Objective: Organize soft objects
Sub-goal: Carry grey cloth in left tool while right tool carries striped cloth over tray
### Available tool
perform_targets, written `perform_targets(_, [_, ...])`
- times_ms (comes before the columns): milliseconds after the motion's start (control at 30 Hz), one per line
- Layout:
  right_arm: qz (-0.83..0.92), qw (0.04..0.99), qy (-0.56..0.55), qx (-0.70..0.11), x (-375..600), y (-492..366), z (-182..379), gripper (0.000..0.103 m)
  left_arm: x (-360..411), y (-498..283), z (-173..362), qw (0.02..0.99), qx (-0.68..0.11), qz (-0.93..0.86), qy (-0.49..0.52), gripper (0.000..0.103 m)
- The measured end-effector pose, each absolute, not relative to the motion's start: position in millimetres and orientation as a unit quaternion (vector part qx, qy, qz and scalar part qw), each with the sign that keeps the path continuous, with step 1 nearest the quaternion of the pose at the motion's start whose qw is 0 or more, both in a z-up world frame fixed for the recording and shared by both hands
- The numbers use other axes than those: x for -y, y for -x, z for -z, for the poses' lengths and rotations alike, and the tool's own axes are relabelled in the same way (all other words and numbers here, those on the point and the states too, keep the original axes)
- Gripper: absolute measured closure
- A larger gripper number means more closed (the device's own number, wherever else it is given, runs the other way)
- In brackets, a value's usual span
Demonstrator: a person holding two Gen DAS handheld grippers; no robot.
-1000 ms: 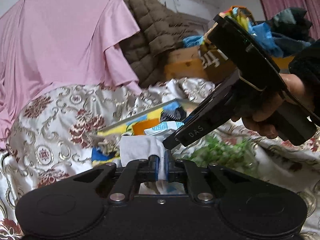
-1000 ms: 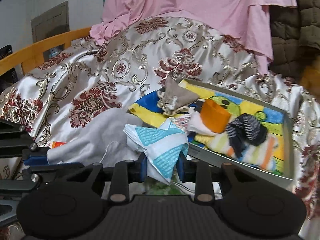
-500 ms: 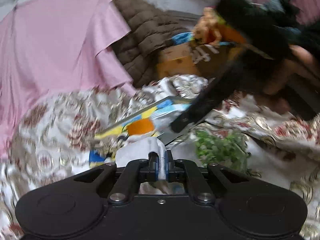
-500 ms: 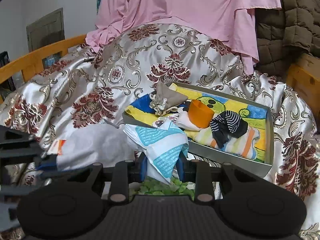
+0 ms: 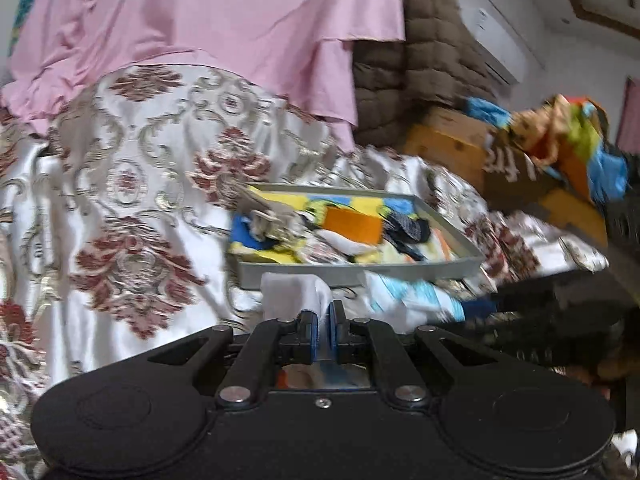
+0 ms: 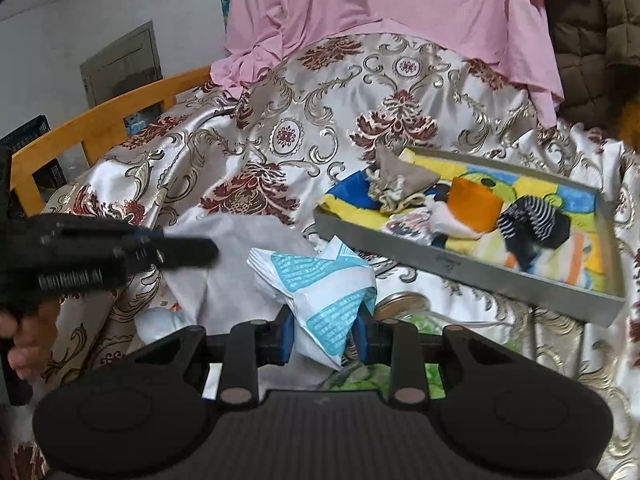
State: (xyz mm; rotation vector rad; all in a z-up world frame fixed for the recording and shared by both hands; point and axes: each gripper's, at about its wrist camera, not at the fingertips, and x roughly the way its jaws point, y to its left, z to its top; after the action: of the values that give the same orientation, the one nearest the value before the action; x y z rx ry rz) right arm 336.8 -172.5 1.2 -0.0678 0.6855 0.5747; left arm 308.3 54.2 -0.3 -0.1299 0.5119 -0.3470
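A bed draped in a brocade cover (image 6: pixel 304 128) carries the work area, with a pink sheet (image 5: pixel 192 20) hanging behind it. A grey tray (image 6: pixel 472 272) rests on the cover and holds a tan pouch (image 6: pixel 400 176), an orange item (image 6: pixel 474 204) and a striped sock (image 6: pixel 532 224) on a printed liner.

The right tool (image 6: pixel 322 330) is pressed onto a white-and-blue packet (image 6: pixel 320 292), held just in front of the tray's near wall. The left tool (image 5: pixel 324 336) is pinched nearly shut on a white cloth (image 5: pixel 294 294), also just short of the tray.

Risks from here:
- The packet is gripped at one crumpled end; a fast swing may pull it free.
- The white cloth hangs loose and may snag on the tray wall.
- The tray appears to sit on uneven bedding; a downward push on its edge may tip it.
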Motion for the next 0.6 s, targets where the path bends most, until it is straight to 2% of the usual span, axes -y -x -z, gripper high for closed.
perform_targets(367, [-0.285, 0.895, 0.035, -0.341, 164.3, -329.8, 5.9, 0.070, -93.3, -317.3, -32.0, 0.962, -0.209, 0.134, 0.110, 0.097])
perform_targets(600, [-0.285, 0.901, 0.031, -0.325, 167.9, -332.1, -10.3, 0.070, -87.9, -324.2, -56.9, 0.966, -0.183, 0.150, 0.108, 0.098])
